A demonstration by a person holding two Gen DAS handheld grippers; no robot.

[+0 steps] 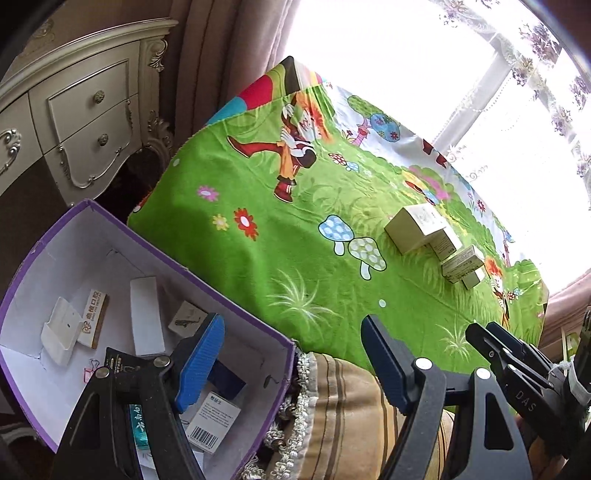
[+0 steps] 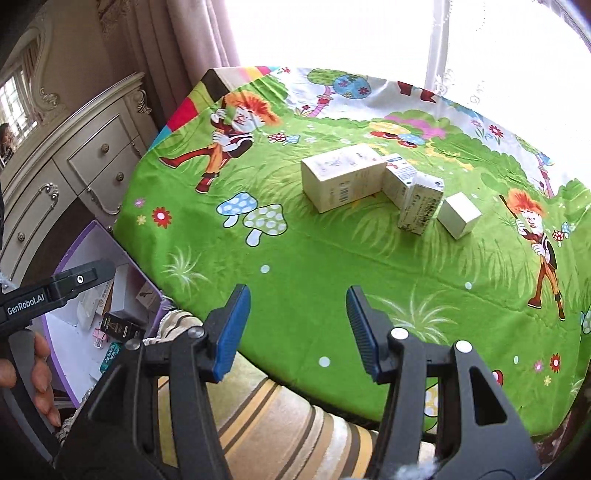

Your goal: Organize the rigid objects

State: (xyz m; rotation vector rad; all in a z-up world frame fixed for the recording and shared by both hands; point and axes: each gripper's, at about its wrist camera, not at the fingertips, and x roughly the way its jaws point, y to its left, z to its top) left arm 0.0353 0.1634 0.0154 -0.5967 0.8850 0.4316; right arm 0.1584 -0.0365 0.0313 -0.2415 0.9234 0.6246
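Several small cardboard boxes stand in a row on the green cartoon tablecloth [image 2: 295,258]: a large cream box [image 2: 341,177], a blue-printed box [image 2: 399,181], a tall printed box [image 2: 421,206] and a small white cube box [image 2: 459,215]. They also show in the left wrist view [image 1: 415,228]. A purple storage box [image 1: 122,236] with a white inside sits left of the table and holds several small packages. My left gripper [image 1: 291,358] is open and empty over the purple box's right edge. My right gripper [image 2: 297,328] is open and empty over the table's near edge.
A cream carved dresser [image 1: 85,122] stands at the left behind the purple box. A striped fringed cushion [image 2: 277,424] lies under the table's near edge. Curtains and a bright window [image 2: 332,33] are behind the table. The right gripper's body [image 1: 517,365] shows at lower right in the left wrist view.
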